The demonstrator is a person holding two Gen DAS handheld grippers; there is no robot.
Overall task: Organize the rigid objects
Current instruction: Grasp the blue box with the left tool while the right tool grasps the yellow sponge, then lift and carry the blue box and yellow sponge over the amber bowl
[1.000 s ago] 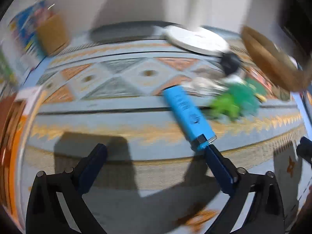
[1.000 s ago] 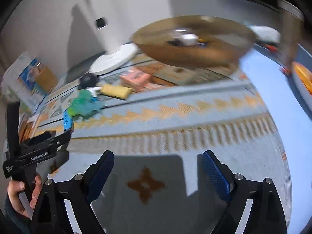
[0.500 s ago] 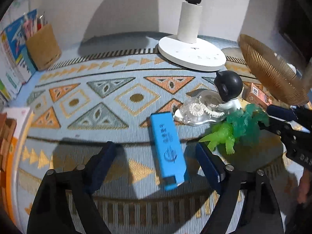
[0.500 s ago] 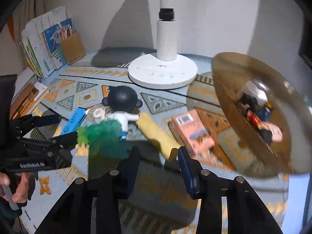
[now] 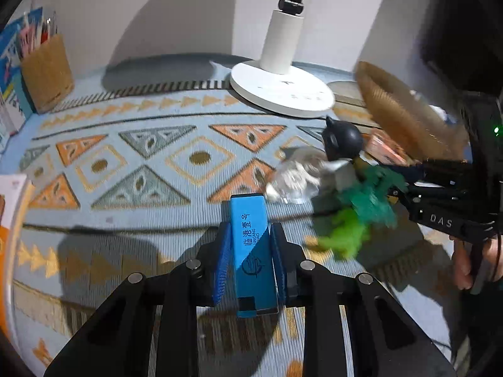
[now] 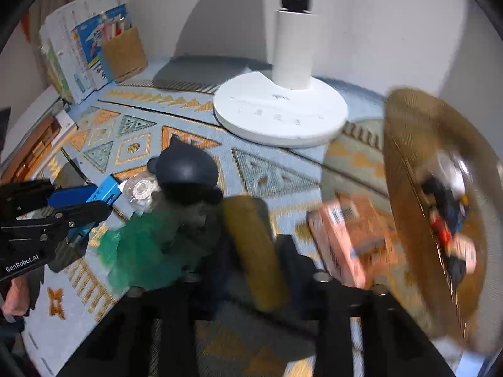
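My left gripper [image 5: 248,235] is shut on a blue box [image 5: 251,245] with printed characters, low over the patterned mat; it also shows in the right wrist view [image 6: 103,191]. My right gripper [image 6: 254,245] is closed around a yellow block [image 6: 254,251], its fingers blurred and dark. Beside it lie a green toy dinosaur [image 6: 147,251], a black-headed figurine [image 6: 185,172], a clear tape dispenser [image 6: 141,190] and a pink box [image 6: 349,238]. A gold wire basket [image 6: 418,188] holding small figures stands at the right.
A white fan base [image 6: 279,116] with its column stands at the back. A cardboard pen holder [image 6: 124,53] and booklets stand at the back left. Wooden blocks [image 6: 28,154] lie at the left edge. The patterned mat [image 5: 125,163] covers the table.
My left gripper moved forward and shut on the blue box. My right gripper moved forward and closed around the yellow block, nudging the green dinosaur.
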